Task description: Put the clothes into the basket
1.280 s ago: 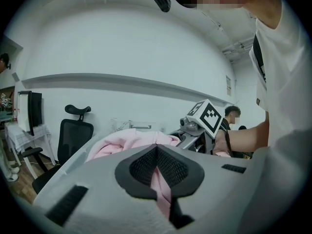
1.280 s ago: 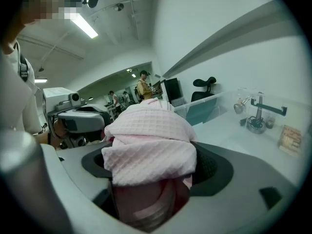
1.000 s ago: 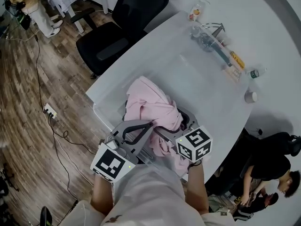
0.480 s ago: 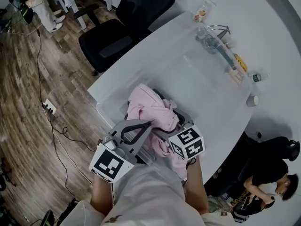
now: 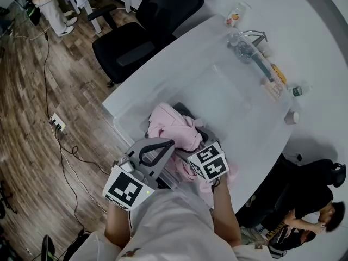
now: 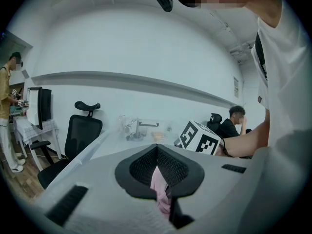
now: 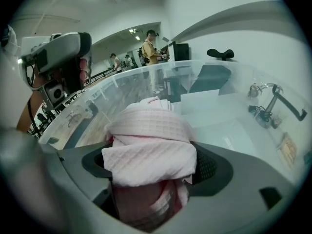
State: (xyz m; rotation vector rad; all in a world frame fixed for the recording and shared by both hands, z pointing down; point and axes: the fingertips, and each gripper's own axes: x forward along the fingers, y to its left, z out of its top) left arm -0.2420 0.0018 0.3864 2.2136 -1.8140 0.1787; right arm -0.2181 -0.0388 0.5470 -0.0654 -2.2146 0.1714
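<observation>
Now the clothes [image 5: 171, 125] have sunk lower into the basket [image 5: 217, 97], nearly ready for release. Left gripper [image 6: 157, 169] pinches a fold tight; right gripper [image 7: 148, 162], wide, clamps a thick bunch.

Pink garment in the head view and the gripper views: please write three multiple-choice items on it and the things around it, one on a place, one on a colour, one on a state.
1. Where does the clear basket stand?
A. on the floor
B. on the white table
C. on a chair

2. What colour is the garment?
A. blue
B. pink
C. green

3. In what state is the left gripper?
A. open and empty
B. shut on the garment
C. lying flat on the table

Answers:
1 B: the head view shows the basket on the tabletop.
2 B: every view shows pink cloth.
3 B: in the left gripper view the jaws meet with pink cloth pinched between them.
</observation>
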